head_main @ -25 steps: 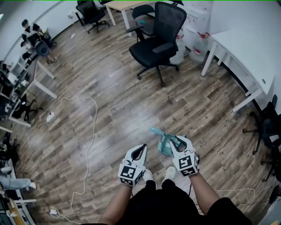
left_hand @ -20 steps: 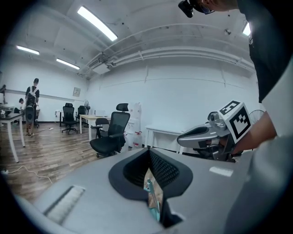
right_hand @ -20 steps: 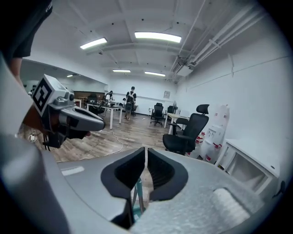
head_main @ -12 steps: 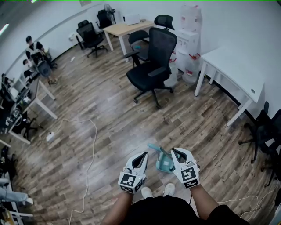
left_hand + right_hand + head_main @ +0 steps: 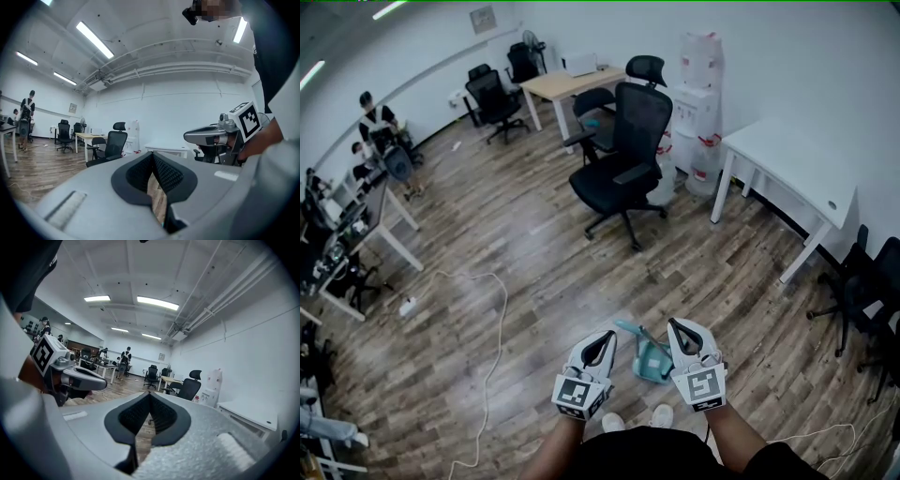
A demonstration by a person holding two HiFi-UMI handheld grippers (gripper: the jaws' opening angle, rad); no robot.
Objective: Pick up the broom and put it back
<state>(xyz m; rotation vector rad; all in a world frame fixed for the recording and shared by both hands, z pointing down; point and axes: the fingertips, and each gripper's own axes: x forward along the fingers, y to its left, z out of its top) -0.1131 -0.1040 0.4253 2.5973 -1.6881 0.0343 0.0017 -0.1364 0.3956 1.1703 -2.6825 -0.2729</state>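
Hovering left tongs closed, right tongs closed, teal dustpan between

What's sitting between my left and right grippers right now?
In the head view, a teal plastic dustpan shows between the left gripper and the right gripper, with bare wooden floor around it.

A wood-plank floor runs to white walls. A black office chair stands mid-room, with a water dispenser against the far wall behind it. A white table sits at the right and a wooden desk far back. A white cable trails across the floor at the left. Strip lights glow on the ceiling.
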